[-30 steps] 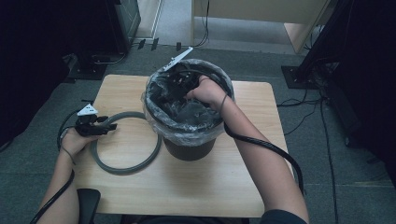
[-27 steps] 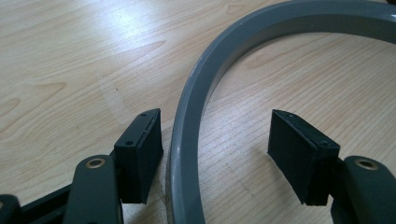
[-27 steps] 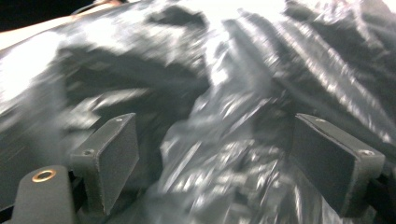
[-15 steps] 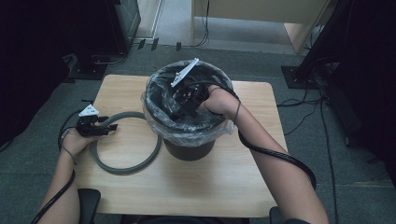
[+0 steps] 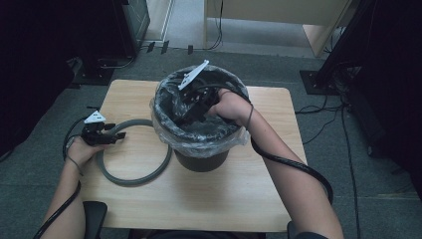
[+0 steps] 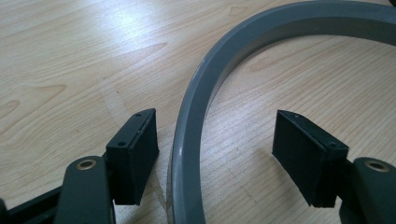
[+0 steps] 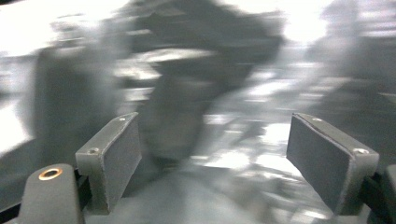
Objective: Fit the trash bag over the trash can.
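Since a second ago, my right hand is working deeper into the bucket, and the grey plate on its gripper is now tipping up over the far rim; my left hand is holding its spot on the table while its jaws have just been opening a little wider.

Going left to right: my left gripper point(image 5: 112, 135) is lying low on the wooden table point(image 5: 239, 199), jaws spread, with the grey ring point(image 6: 196, 140) running between them. One pad is sitting just beside the band without pressing it, so nothing is gripped. The ring is lying flat, its far side near the bucket point(image 5: 201, 159).

My right gripper point(image 7: 229, 158) is reaching down inside the bucket, jaws standing wide apart over the shiny black liner bag point(image 5: 199, 142), pinching nothing; that view is blurring with motion.

To do this well, I judge I should be smoothing the liner against the wall and keeping the plastic folded evenly over the rim, then closing my left jaws squarely on the ring's band.
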The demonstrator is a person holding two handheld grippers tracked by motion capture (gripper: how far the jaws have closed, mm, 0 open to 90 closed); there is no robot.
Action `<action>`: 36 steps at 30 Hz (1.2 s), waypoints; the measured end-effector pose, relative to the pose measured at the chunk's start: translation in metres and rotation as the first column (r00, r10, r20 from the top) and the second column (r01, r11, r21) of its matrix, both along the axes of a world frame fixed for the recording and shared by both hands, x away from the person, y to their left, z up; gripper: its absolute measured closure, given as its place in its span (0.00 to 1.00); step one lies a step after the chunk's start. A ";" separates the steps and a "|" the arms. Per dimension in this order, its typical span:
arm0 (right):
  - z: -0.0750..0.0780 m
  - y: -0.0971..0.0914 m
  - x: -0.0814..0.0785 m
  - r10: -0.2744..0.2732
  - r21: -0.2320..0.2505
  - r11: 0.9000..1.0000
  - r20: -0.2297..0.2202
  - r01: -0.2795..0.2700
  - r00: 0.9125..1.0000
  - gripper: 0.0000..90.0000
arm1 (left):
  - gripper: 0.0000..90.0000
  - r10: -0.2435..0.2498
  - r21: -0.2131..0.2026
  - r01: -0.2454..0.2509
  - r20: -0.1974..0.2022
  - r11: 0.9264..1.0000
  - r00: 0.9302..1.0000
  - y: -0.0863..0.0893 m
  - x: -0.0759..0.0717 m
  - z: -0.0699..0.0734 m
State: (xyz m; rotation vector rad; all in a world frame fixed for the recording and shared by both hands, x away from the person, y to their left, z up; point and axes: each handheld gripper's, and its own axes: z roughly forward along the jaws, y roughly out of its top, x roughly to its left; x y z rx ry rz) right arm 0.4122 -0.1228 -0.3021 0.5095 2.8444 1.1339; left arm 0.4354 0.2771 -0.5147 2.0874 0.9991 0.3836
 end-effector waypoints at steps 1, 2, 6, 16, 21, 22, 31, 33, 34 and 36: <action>0.001 -0.004 0.007 -0.026 0.000 1.000 0.016 0.026 1.000 0.19 | 0.33 -0.001 0.001 0.001 0.001 1.000 1.000 0.000 0.000 0.000; 0.002 -0.009 0.014 -0.061 0.001 0.998 0.029 0.061 0.998 0.19 | 0.32 -0.003 0.003 0.003 0.002 1.000 1.000 -0.001 0.000 0.000; -0.003 -0.022 0.041 -0.215 0.012 0.977 0.054 0.215 0.975 0.19 | 0.32 -0.003 0.002 0.003 0.001 1.000 1.000 -0.001 0.000 0.000; -0.014 -0.018 0.051 -0.200 -0.014 0.980 0.037 0.201 0.979 0.18 | 0.30 0.000 0.014 0.000 0.003 1.000 1.000 -0.003 0.000 0.000; 0.009 -0.019 0.035 -0.161 0.033 0.987 0.062 0.159 0.985 0.18 | 0.29 -0.003 0.051 0.002 0.022 0.999 1.000 -0.007 -0.001 -0.001; 0.013 -0.020 0.033 -0.157 0.039 0.987 0.068 0.154 0.985 0.18 | 0.30 -0.002 0.050 0.000 0.024 0.999 1.000 -0.007 -0.001 -0.001; 0.048 -0.040 0.011 -0.145 0.058 0.988 0.107 0.140 0.984 0.18 | 0.65 0.023 0.028 -0.024 0.041 0.999 0.999 -0.004 -0.001 0.000; 0.053 -0.049 0.008 -0.156 0.072 0.986 0.117 0.148 0.981 0.18 | 0.71 0.029 0.025 -0.030 0.042 0.999 0.999 -0.004 -0.001 0.000; 0.055 -0.054 0.006 -0.164 0.078 0.985 0.119 0.155 0.979 0.18 | 0.74 0.036 0.024 -0.037 0.041 0.999 0.999 -0.003 -0.001 0.000; 0.056 -0.063 0.005 -0.178 0.070 0.983 0.119 0.170 0.977 0.18 | 0.78 0.043 0.022 -0.044 0.040 0.999 0.998 -0.003 0.000 0.000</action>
